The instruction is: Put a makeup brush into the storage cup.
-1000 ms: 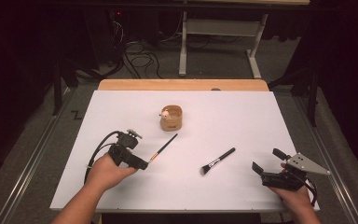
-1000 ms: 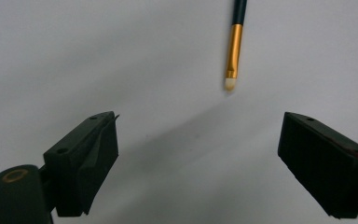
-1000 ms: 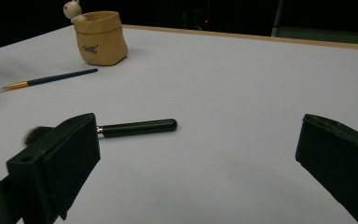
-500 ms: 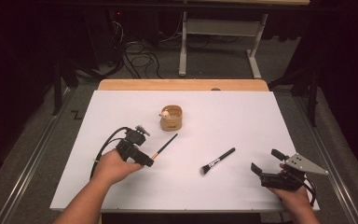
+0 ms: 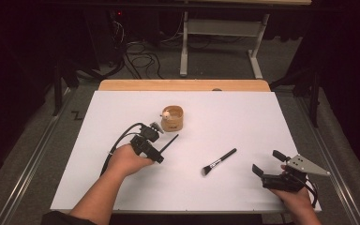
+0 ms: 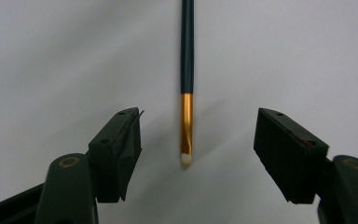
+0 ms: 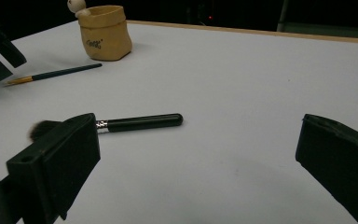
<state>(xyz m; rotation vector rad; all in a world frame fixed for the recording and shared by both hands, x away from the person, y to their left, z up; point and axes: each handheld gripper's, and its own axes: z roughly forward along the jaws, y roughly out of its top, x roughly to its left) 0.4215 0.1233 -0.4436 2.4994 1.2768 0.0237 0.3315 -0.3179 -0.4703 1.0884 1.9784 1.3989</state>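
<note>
Thin brush (image 6: 186, 70) pickup, barely started
It lies flat on the bench (image 5: 243, 117); left tool (image 6: 198, 154) straddles its gold end, jaws closing in but not gripping yet. Right tool (image 7: 196, 168) sits wide, idle.

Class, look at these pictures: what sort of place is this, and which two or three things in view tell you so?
Probably a lab or workshop set up for recording, not a home. A white board covers a wooden table in a dark room, black cables trail over the grey floor, and a metal desk frame stands behind.
</note>
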